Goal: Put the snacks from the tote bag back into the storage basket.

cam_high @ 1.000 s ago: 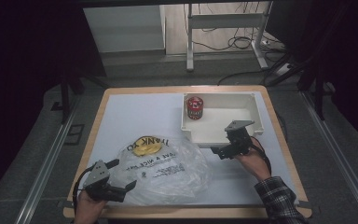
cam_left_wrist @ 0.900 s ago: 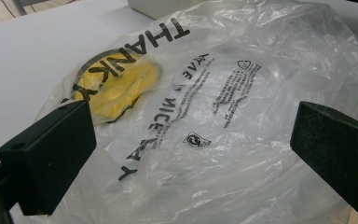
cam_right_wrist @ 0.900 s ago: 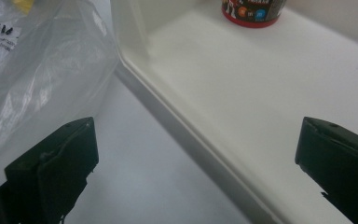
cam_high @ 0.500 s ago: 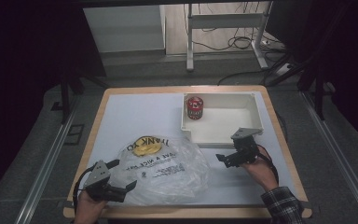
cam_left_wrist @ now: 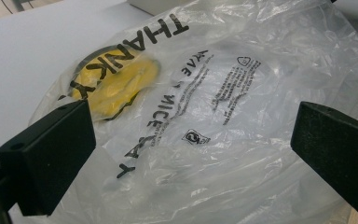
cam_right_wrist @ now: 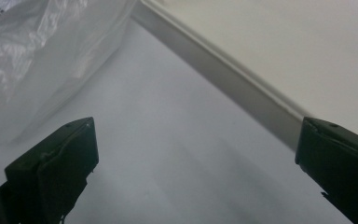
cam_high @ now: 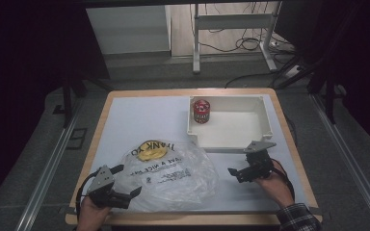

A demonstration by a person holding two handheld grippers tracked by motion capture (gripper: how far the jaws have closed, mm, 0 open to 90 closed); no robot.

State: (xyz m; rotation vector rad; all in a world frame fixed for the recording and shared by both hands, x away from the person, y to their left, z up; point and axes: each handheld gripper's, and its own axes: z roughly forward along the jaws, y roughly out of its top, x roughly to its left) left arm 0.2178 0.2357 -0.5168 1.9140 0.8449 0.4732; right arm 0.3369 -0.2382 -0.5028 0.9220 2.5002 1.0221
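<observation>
A crumpled clear plastic bag (cam_high: pixel 173 173) with black print lies on the white table top near the front edge. Something yellow (cam_high: pixel 149 152) sits inside it at the far left. My left gripper (cam_high: pixel 127 181) is at the bag's front left corner, open, with the bag (cam_left_wrist: pixel 205 107) spread ahead of its wide jaws and the yellow thing (cam_left_wrist: pixel 121 88) showing through. My right gripper (cam_high: pixel 237 168) hovers open just right of the bag, pointing left, nothing between its jaws. Its own view (cam_right_wrist: pixel 196 163) looks down at bare table, with the bag's edge (cam_right_wrist: pixel 37 60) at the left.
A white rectangular tray (cam_high: pixel 265 126) stands at the back right, with a red can (cam_high: pixel 201 111) upright in its far left corner. Its front wall (cam_right_wrist: pixel 223 79) runs close past my right gripper. The wooden table edge (cam_high: pixel 192 221) lies just in front of the bag.
My right gripper has drawn back from the tray's front wall toward the person and now sits lower, beside the bag. The left gripper has hardly moved.
</observation>
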